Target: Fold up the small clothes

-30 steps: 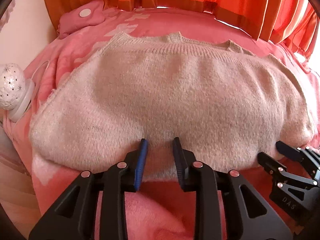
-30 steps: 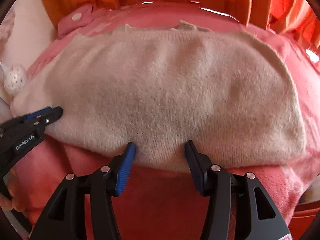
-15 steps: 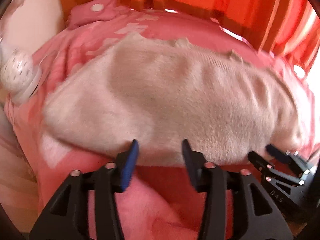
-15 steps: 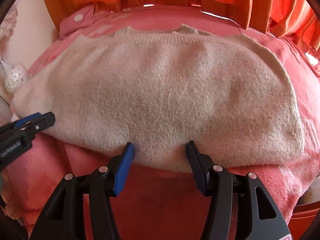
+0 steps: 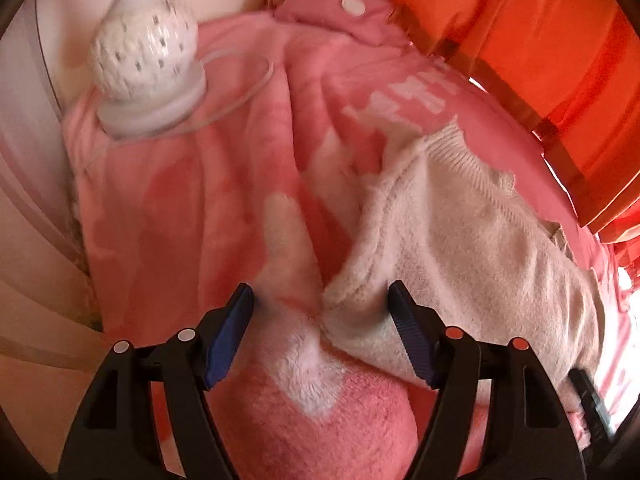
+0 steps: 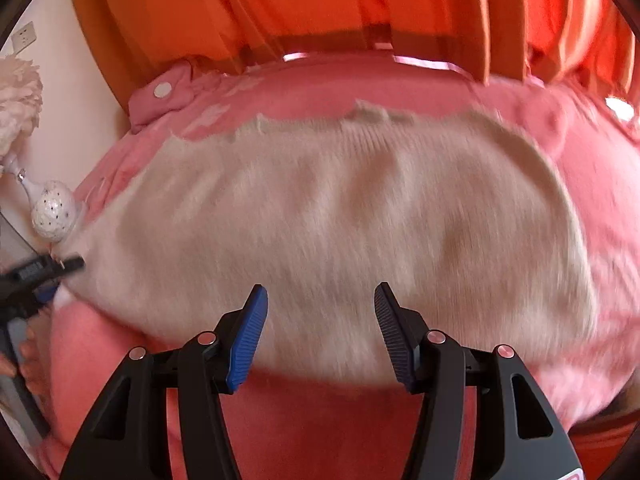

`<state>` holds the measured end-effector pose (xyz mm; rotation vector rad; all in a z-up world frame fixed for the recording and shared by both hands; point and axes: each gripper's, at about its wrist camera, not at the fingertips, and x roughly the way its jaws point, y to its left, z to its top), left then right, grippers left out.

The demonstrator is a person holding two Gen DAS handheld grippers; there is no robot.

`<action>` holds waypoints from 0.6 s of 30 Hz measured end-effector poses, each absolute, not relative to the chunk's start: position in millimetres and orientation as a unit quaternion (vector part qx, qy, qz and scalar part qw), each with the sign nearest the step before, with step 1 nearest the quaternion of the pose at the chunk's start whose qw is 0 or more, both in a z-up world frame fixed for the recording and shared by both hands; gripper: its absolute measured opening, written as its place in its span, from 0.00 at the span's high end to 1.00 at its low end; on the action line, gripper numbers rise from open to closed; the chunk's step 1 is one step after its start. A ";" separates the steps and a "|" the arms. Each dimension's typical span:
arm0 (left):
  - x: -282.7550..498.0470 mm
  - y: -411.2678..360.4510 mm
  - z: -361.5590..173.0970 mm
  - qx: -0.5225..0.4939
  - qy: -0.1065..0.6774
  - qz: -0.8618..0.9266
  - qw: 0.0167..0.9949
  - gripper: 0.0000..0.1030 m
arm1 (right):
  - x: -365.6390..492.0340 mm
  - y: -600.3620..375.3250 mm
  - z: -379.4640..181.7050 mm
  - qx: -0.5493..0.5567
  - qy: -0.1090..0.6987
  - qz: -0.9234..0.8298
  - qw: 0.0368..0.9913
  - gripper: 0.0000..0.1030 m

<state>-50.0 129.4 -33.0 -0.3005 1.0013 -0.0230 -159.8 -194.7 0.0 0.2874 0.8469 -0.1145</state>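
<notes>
A cream knitted sweater lies folded flat on a pink blanket. In the left wrist view the sweater fills the right half, its left near corner between the jaws. My left gripper is open over that corner, holding nothing. It also shows in the right wrist view at the sweater's left end. My right gripper is open and empty at the sweater's near edge.
A white dotted lamp with a thin cable stands at the blanket's left edge, also in the right wrist view. Orange curtains hang behind. A pink pillow with a white button lies at the back.
My left gripper has opened wider and swung left to the sweater's left corner. My right gripper has stayed open and pulled back slightly from the near edge.
</notes>
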 end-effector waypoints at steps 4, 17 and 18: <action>-44.2 126.0 -40.5 -0.165 0.487 -0.028 0.857 0.33 | -115.7 -190.4 8.4 0.147 0.412 -0.033 0.898 0.45; -25.5 132.2 -52.4 -0.227 0.495 -0.066 0.836 0.55 | -73.4 -163.1 -39.8 0.088 0.449 -0.042 0.888 0.28; -27.3 131.3 -47.5 -0.218 0.490 -0.065 0.842 0.67 | -73.4 -164.0 -39.6 0.088 0.450 -0.040 0.888 0.28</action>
